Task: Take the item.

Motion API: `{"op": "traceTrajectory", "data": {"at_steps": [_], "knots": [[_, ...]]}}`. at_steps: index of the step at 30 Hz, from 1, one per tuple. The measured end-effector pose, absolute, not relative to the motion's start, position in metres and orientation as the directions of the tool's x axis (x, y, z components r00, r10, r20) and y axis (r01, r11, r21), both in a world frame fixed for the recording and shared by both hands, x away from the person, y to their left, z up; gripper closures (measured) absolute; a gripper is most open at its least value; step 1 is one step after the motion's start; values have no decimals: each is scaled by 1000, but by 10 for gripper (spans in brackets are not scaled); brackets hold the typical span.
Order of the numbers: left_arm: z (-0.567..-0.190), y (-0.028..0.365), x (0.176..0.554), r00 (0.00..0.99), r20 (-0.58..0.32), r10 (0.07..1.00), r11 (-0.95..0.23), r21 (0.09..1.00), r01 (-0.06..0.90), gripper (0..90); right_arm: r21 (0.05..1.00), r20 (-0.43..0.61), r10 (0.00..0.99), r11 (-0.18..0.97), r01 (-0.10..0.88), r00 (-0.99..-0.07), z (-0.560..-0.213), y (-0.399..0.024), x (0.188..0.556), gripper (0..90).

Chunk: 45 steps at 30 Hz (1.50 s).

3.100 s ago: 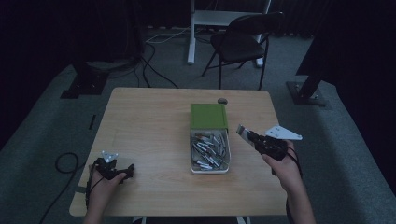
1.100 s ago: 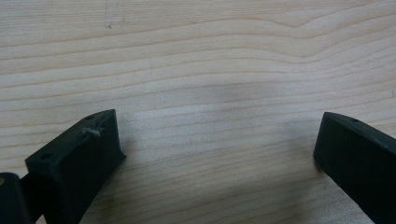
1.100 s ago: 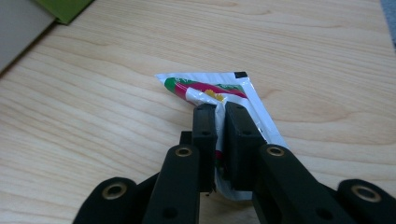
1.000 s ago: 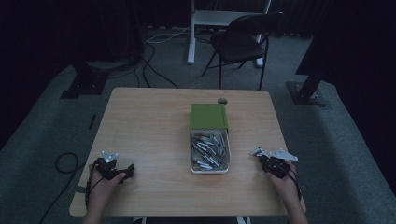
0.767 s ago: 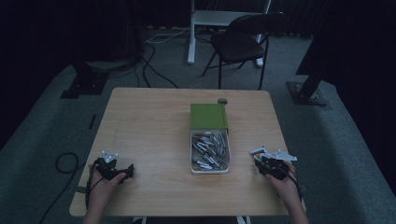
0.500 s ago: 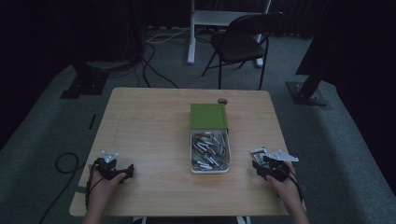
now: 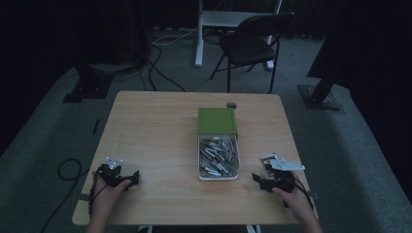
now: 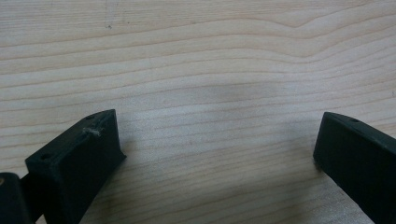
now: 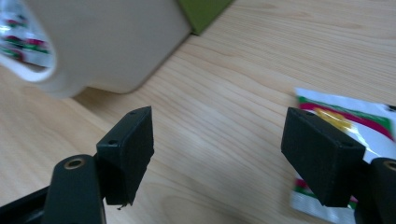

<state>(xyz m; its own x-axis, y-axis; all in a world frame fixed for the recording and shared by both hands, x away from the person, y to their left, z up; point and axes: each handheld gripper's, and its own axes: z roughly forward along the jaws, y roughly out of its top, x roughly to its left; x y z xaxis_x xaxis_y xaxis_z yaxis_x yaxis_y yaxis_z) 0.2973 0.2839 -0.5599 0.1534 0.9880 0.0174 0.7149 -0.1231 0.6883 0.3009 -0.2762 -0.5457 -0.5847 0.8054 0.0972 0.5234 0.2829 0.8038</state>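
My right gripper stands open low over the wood at the table's front right. Its jaws have just been opening and nothing is between them. A white sachet with red and green print lies flat on the table beside and partly under its right jaw. Just ahead is the white tray of several sachets, with the green box behind it. My left gripper rests open on bare wood at the front left.
A small round dark thing lies at the table's far edge behind the green box. A folding chair and a white desk frame stand beyond the table. Cables run over the floor at the left.
The right hand has come back from beside the tray to the front right of the table and settled low there. The left hand has kept still.
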Motion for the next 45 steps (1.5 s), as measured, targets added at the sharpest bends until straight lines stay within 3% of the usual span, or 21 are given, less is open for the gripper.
{"op": "traceTrajectory", "data": {"at_steps": [22,35,45], "knots": [[-560,284,297,153,17,988,-123,689,714,13,793,83,696,387,471,-713,-557,-253,299,153],[-560,283,296,136,16,991,-110,688,717,13,743,15,600,528,410,-800,-564,-244,298,147],[-560,281,296,187,17,982,-147,689,710,15,726,0,602,549,414,-799,-565,-242,298,123]]}}
